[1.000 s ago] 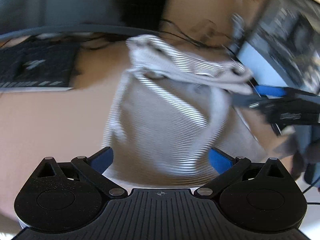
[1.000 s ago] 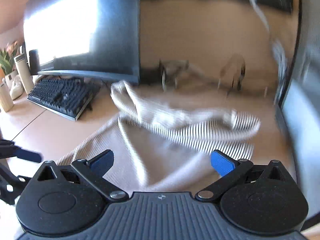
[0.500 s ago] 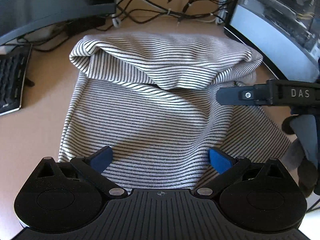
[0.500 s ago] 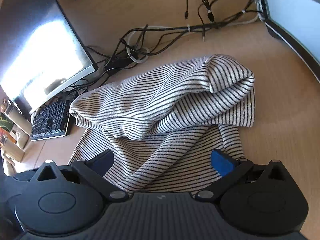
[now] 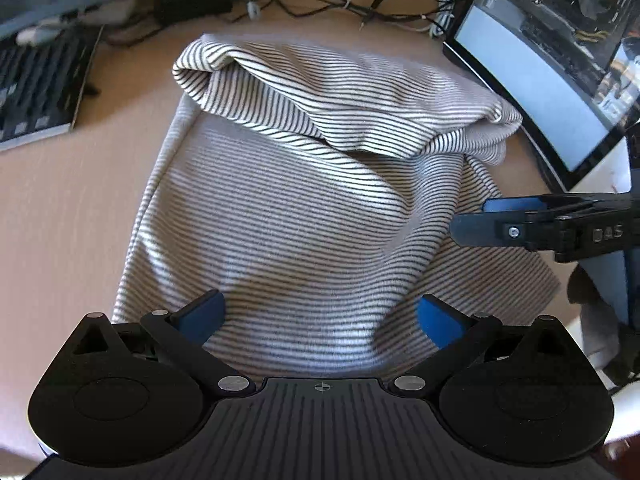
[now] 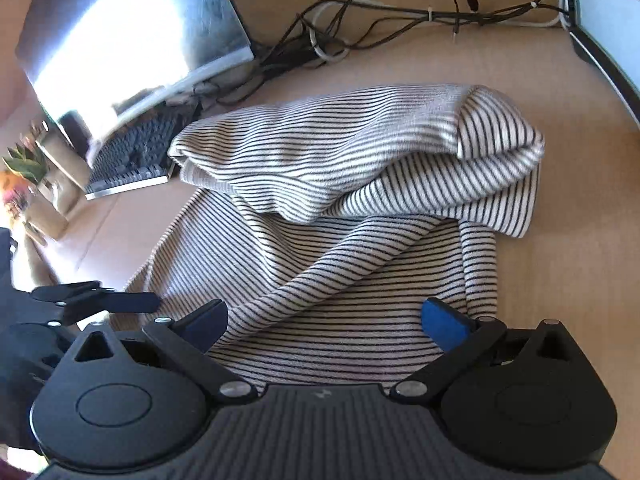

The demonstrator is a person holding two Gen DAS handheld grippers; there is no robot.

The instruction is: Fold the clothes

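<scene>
A black-and-white striped knit garment [image 5: 320, 184] lay half-folded on the tan wooden desk [image 5: 72, 208], its far end rolled back on itself. The left gripper [image 5: 320, 316] and right gripper [image 6: 324, 318] hovered over its near hem, fingers spread wide, holding nothing. Soft, light and limp, it looked best pinched at hem corners. Only the right view showed the loose sleeve [image 6: 480, 264]; only the left showed a glass-sided computer case [image 5: 552, 60].

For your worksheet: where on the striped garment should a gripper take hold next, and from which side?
Probably the near hem of the striped garment, approached from the near side: it lies flat and single-layered towards the open left gripper, while the far end is already bunched.
</scene>
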